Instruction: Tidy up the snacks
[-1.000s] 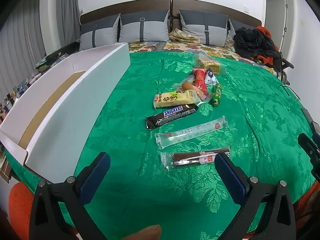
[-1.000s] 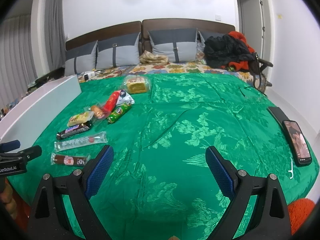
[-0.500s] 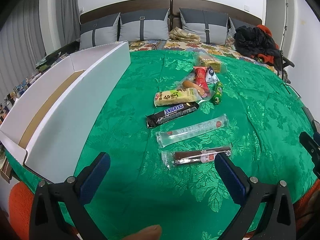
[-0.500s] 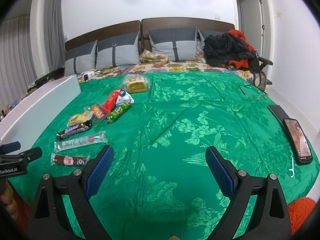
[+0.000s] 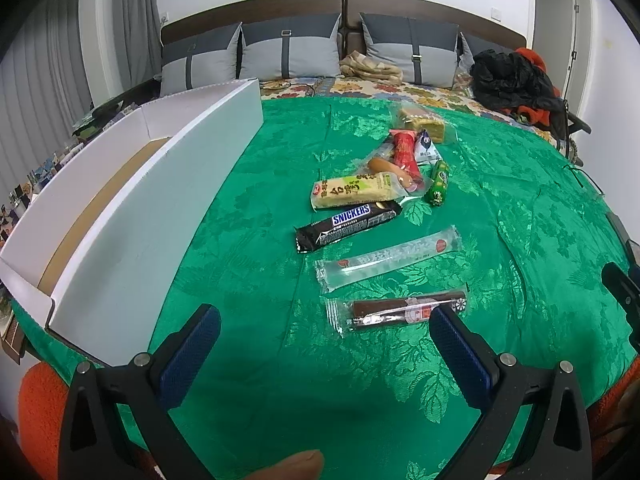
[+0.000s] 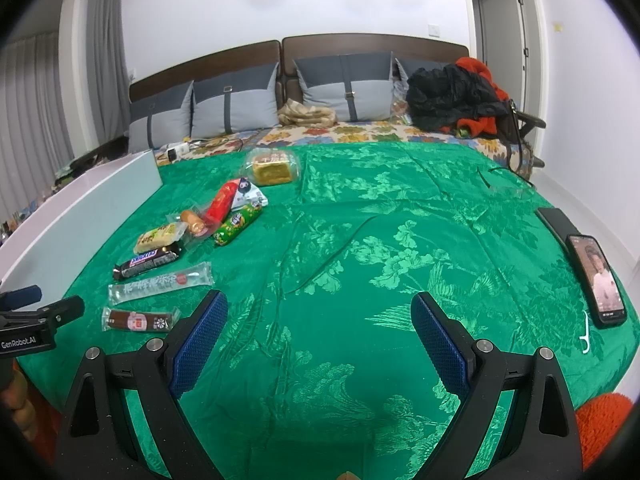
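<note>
Several snacks lie in a line on the green bedspread [image 5: 500, 208]: a brown stick in clear wrap [image 5: 400, 310], a clear-wrapped bar [image 5: 388, 260], a Snickers bar [image 5: 348, 226], a yellow-green bar [image 5: 354, 190], a green tube [image 5: 439, 182], a red pack [image 5: 405, 150] and a bagged cake [image 5: 424, 122]. A long white box [image 5: 132, 208] stands open at the left. My left gripper [image 5: 324, 324] is open, just short of the brown stick. My right gripper [image 6: 318, 312] is open and empty over bare bedspread, right of the snacks [image 6: 138, 320].
A phone [image 6: 600, 280] and a dark flat case [image 6: 554, 220] lie at the bed's right edge, with a white floss pick [image 6: 585, 334] nearby. Pillows [image 6: 232, 108] and a black and red clothes pile [image 6: 456, 98] sit at the headboard.
My left gripper has edged forward a little toward the brown stick. The right gripper has barely moved. Nothing was picked up.
</note>
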